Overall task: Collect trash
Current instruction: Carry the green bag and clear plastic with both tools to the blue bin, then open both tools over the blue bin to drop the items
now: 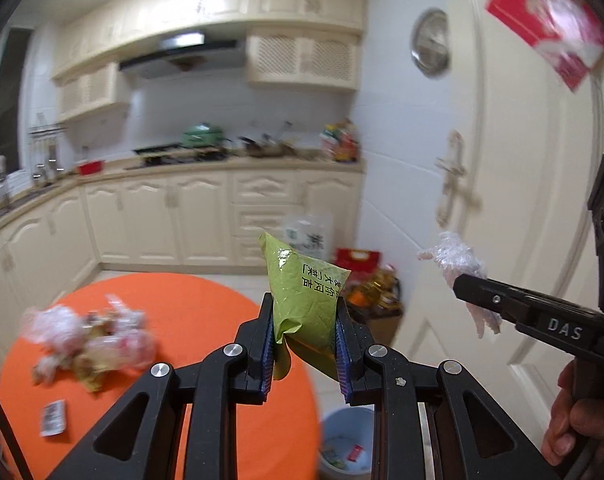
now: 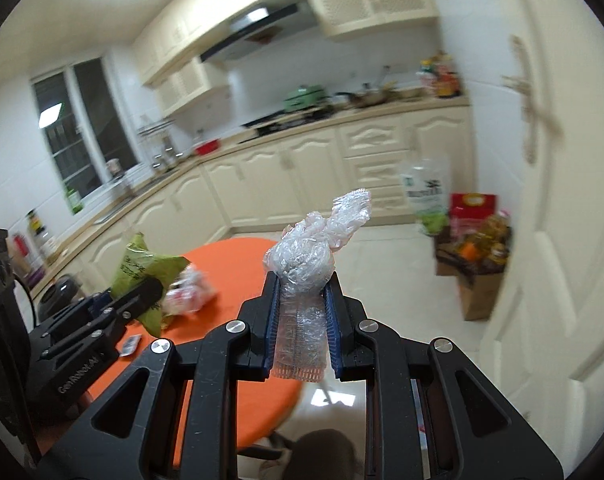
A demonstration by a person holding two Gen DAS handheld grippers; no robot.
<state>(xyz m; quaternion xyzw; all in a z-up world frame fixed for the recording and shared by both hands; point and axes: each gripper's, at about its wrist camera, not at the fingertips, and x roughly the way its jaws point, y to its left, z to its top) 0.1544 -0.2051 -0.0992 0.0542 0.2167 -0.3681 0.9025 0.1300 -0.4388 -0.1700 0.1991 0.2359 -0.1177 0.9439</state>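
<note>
My left gripper [image 1: 304, 308] is shut on a green snack wrapper [image 1: 302, 284] and holds it up over the edge of the round orange table [image 1: 206, 320]. It also shows in the right wrist view [image 2: 142, 268]. My right gripper [image 2: 304, 284] is shut on a crumpled clear plastic glove [image 2: 313, 248], raised above the floor to the right of the table. The glove also shows in the left wrist view [image 1: 457, 260]. A pile of crumpled plastic and wrappers [image 1: 90, 336] lies on the table. A pale blue trash bin [image 1: 347, 440] with some trash in it stands on the floor below my left gripper.
A small printed packet [image 1: 53, 417] lies near the table's front left. A white door [image 1: 521, 200] is close on the right. Bags and a box of groceries [image 2: 473, 252] stand on the floor by the door. Kitchen cabinets [image 1: 182, 216] line the far wall.
</note>
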